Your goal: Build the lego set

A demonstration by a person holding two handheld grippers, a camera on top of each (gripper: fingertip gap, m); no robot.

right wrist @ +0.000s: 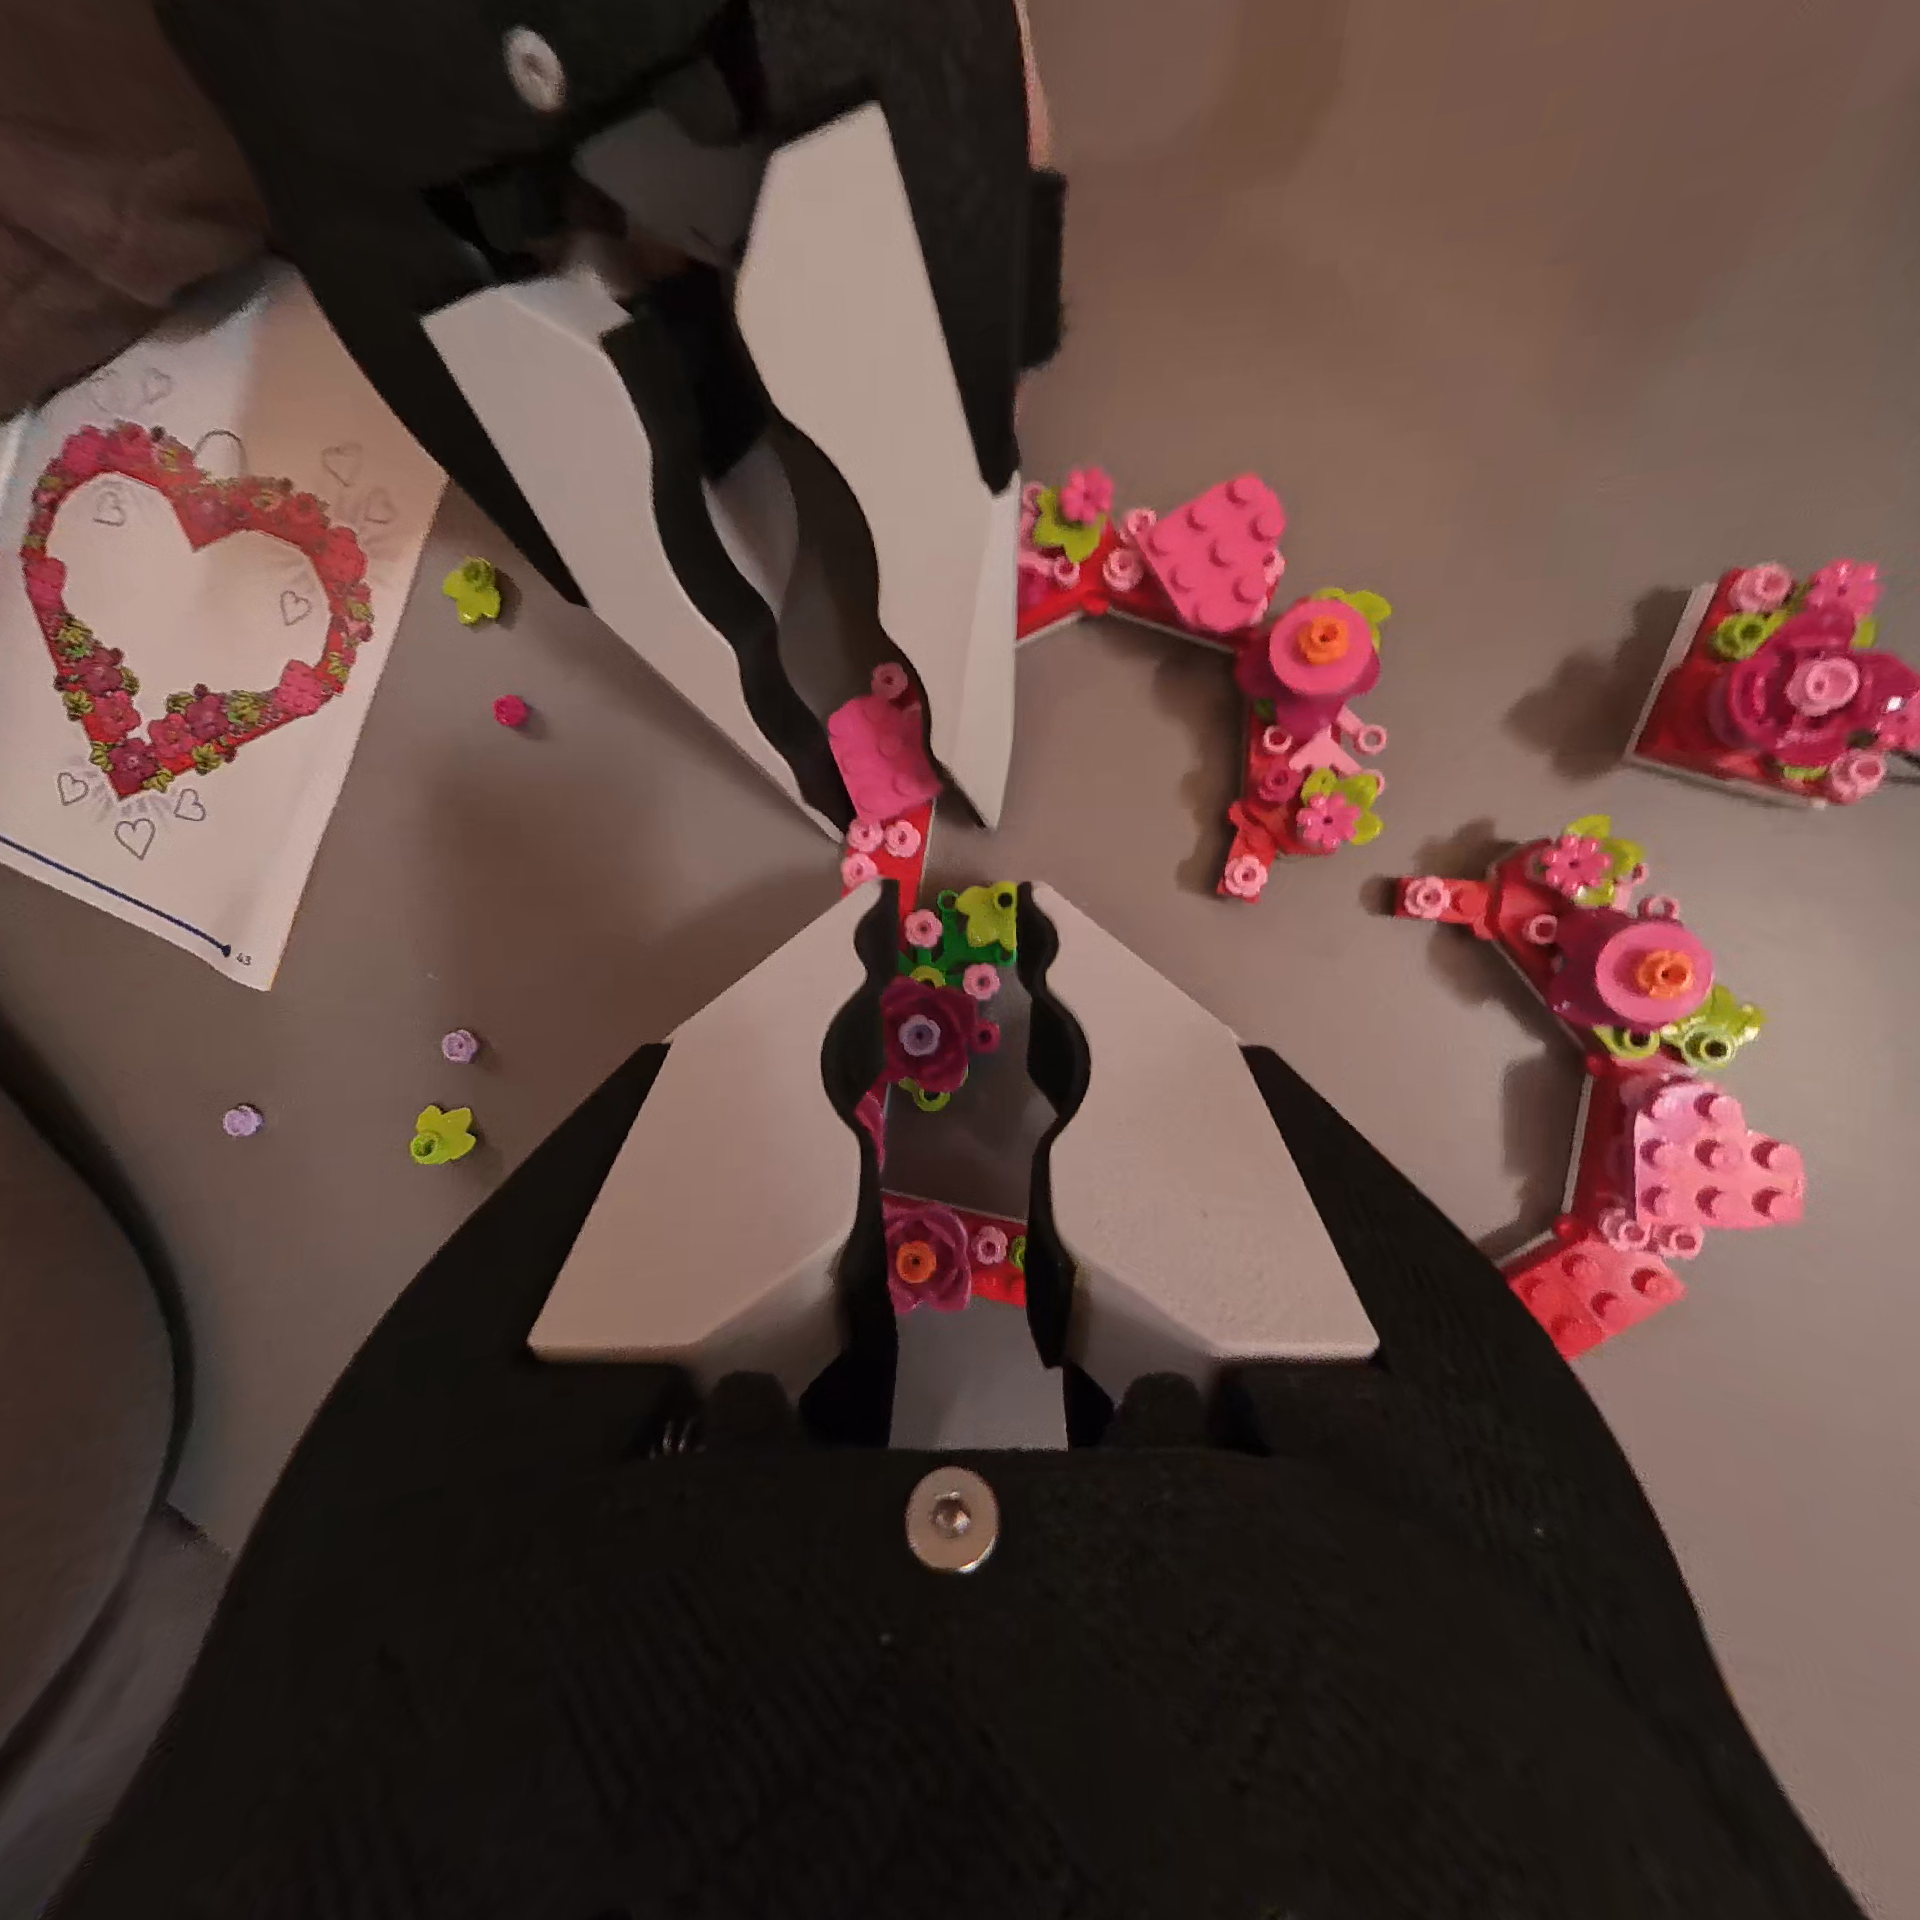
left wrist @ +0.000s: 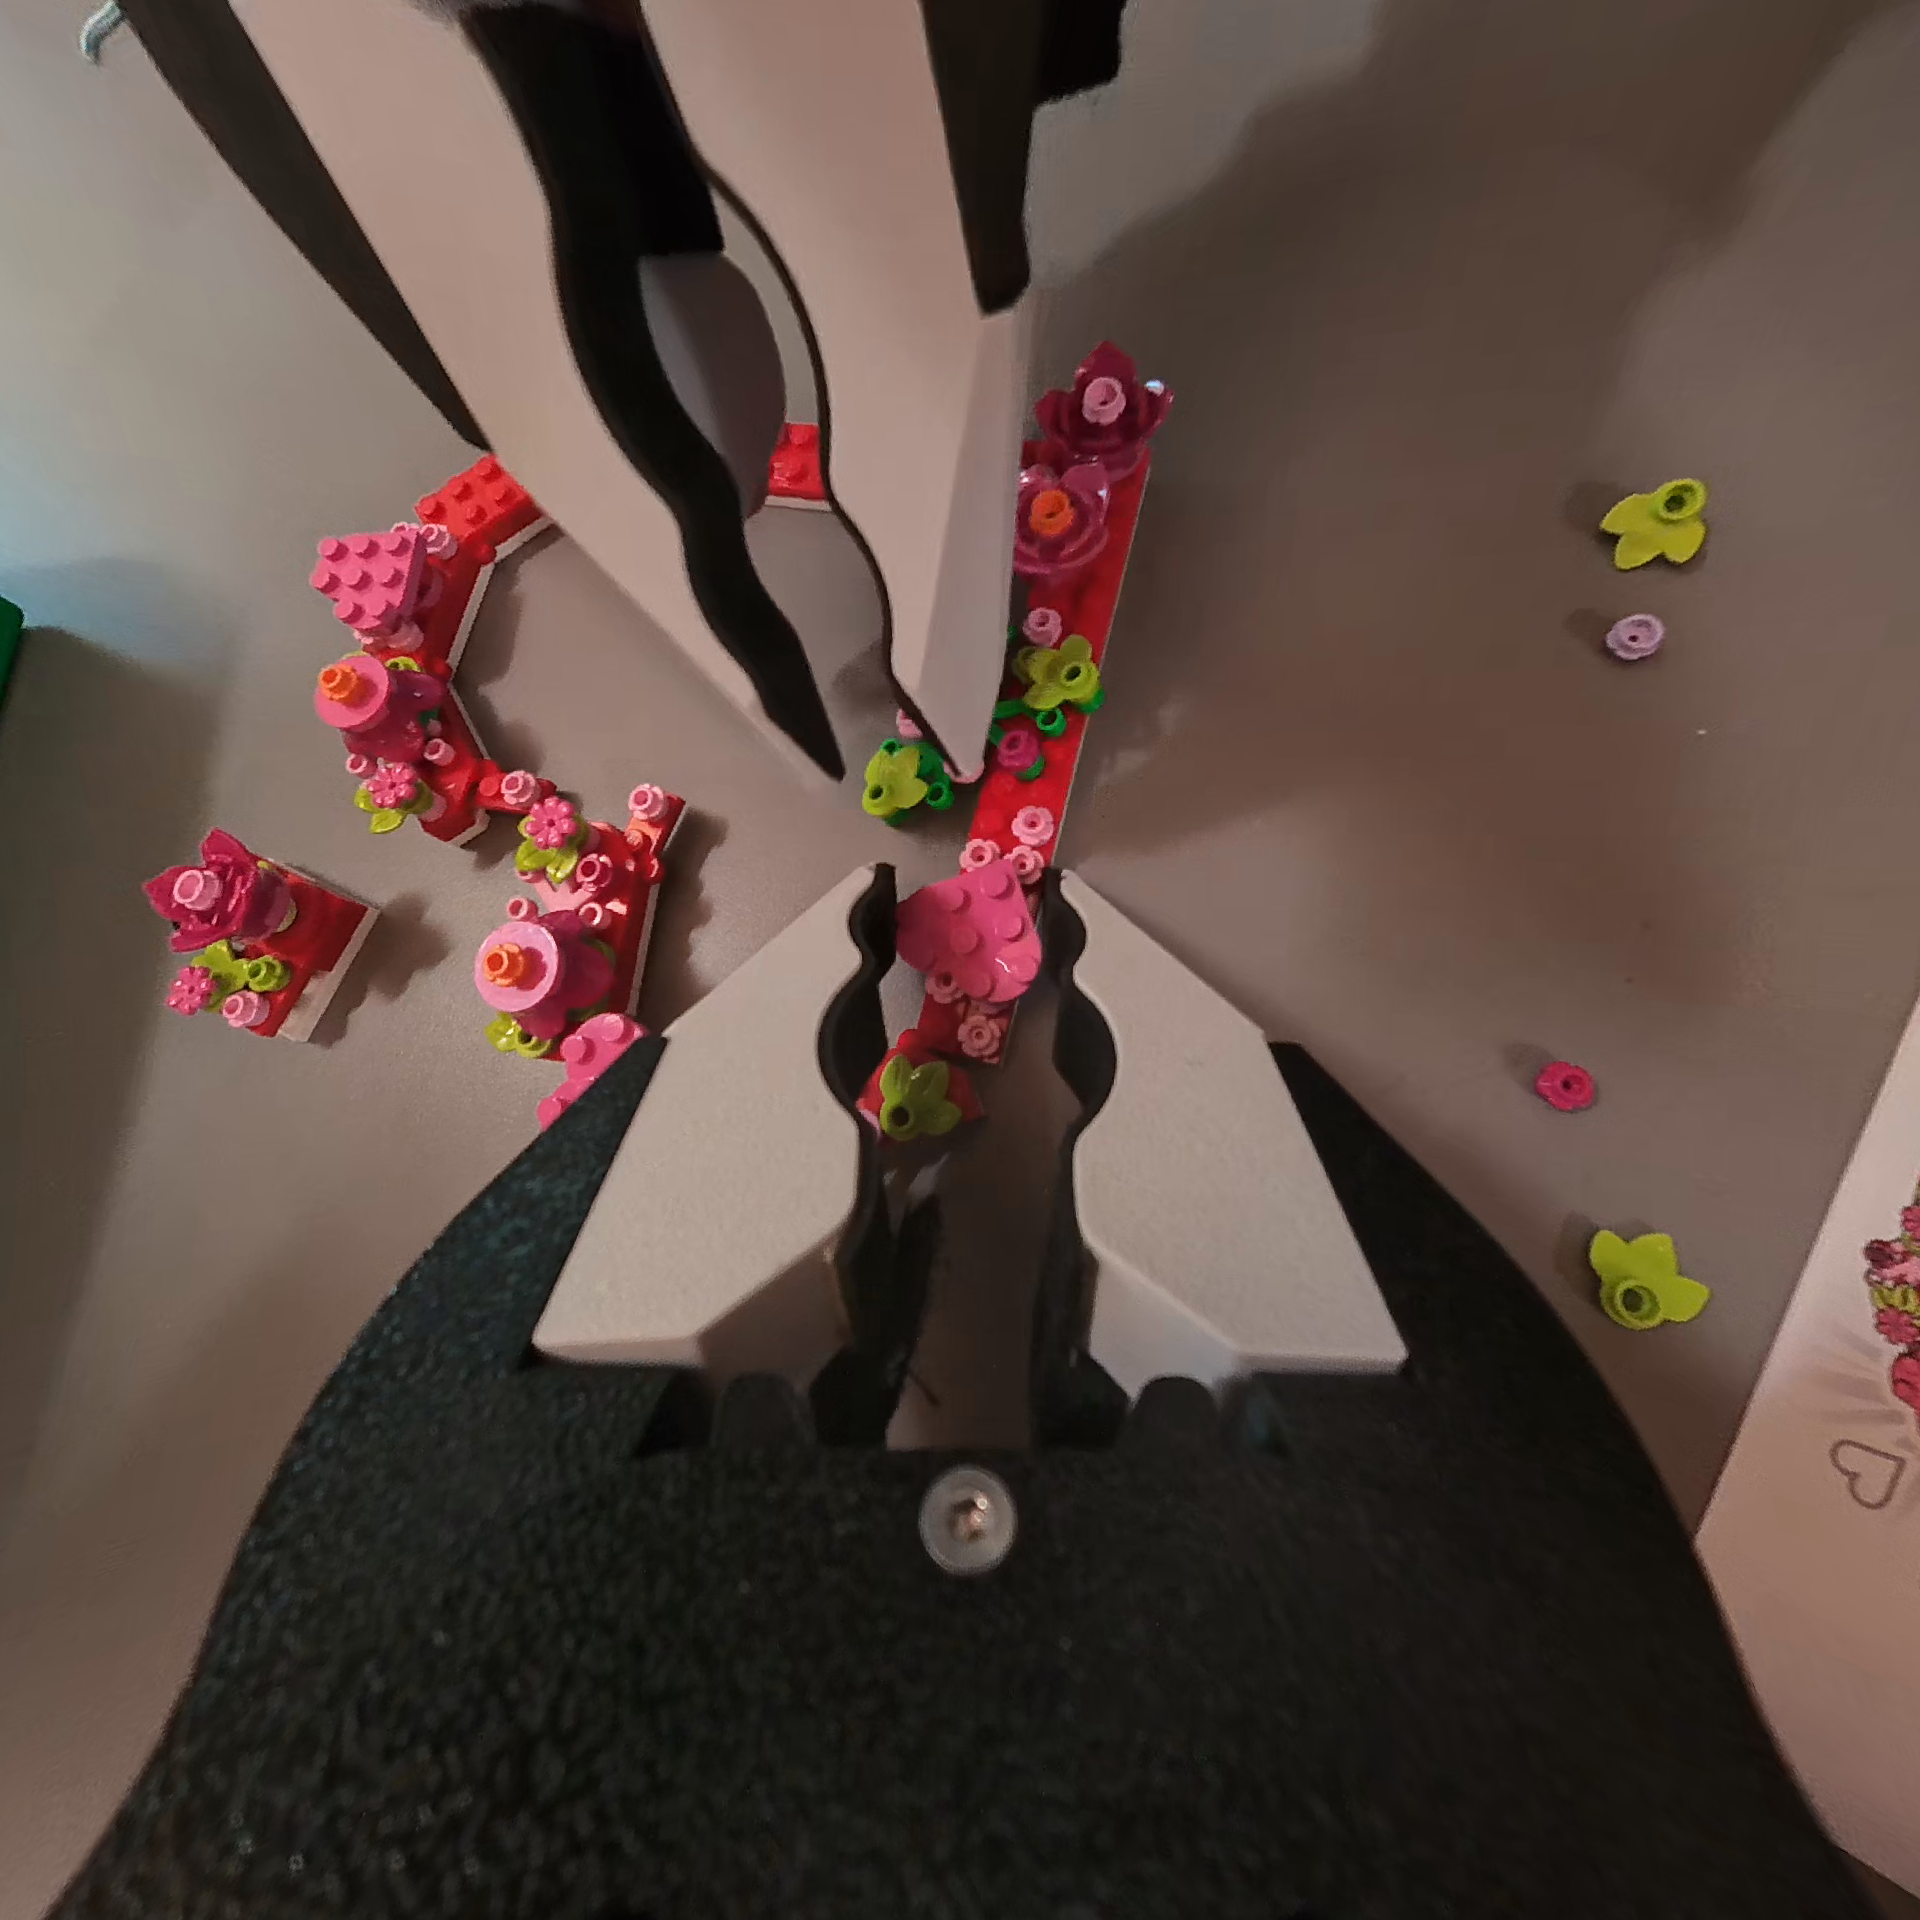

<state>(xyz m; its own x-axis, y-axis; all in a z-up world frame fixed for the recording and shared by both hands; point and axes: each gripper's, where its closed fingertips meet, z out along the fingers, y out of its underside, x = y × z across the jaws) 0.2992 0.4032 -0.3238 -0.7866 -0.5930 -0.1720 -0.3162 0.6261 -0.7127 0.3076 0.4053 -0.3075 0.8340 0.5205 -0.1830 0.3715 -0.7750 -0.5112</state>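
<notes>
Grey table [left wrist: 1351, 831], left gripper [left wrist: 966, 883] clasping red strip [left wrist: 1049, 790], printed instruction sheet [right wrist: 239, 727].

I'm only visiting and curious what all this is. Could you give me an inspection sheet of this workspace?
Surface: grey tabletop.
Job's things: red strip with flowers and a pink heart; two curved flowered sections and a small flowered block lying apart; picture sheet showing a heart wreath.
Clutter: loose lime leaves, lilac stud, magenta stud.
Grippers: left gripper shut on the red strip at the heart; right gripper open, tips at a lime leaf beside the strip.
Cables: nothing seen.
Surroundings: green edge at far left, unclear.
</notes>
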